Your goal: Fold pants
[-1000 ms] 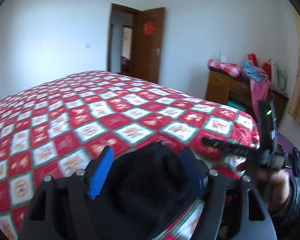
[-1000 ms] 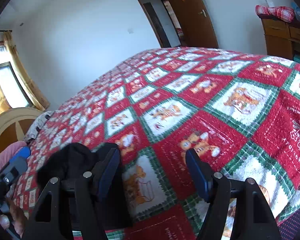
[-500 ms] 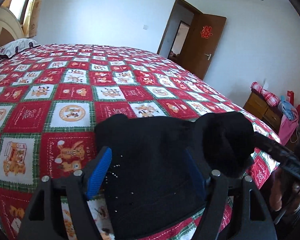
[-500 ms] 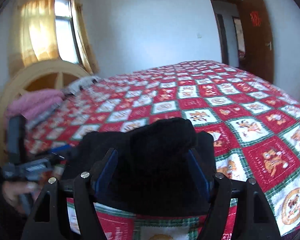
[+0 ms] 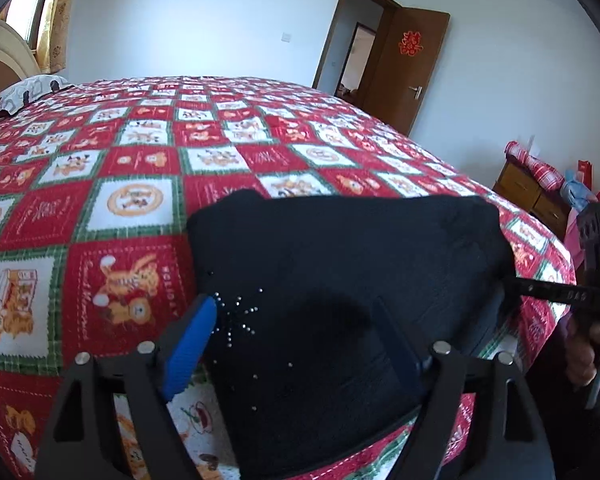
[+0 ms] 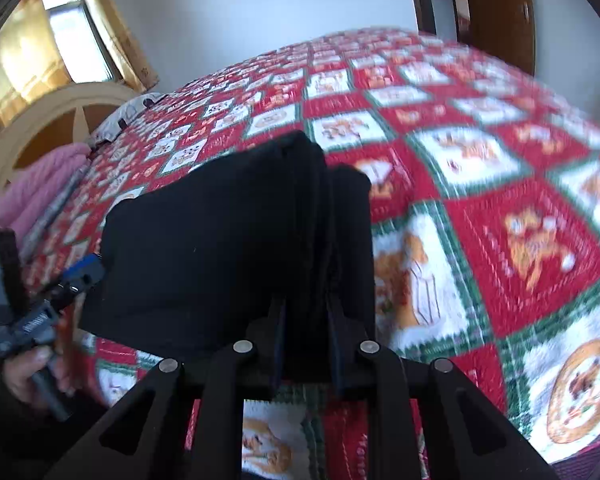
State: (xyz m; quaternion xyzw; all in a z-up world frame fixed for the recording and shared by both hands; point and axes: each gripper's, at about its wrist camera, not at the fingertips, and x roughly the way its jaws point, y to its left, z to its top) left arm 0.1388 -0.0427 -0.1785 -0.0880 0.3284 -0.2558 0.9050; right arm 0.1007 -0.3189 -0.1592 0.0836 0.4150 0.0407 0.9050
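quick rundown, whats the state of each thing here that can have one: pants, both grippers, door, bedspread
pants: folded into a thick black bundle, lying near the bed's edge
right gripper: jaws closing, pinching a bunched fold of the pants
left gripper: jaws opening, spread wide over the pants, not clamping them
door: standing open
bedspread: laid flat over the bed

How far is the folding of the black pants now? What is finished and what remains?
Done: the black pants already lie as a compact folded bundle near the edge of the bed.

In hand: the right gripper is closing on the bundle's layered edge; the left gripper is opening, with the cloth between its fingers.

Left: probably a last tidy or final fold, then letting go.
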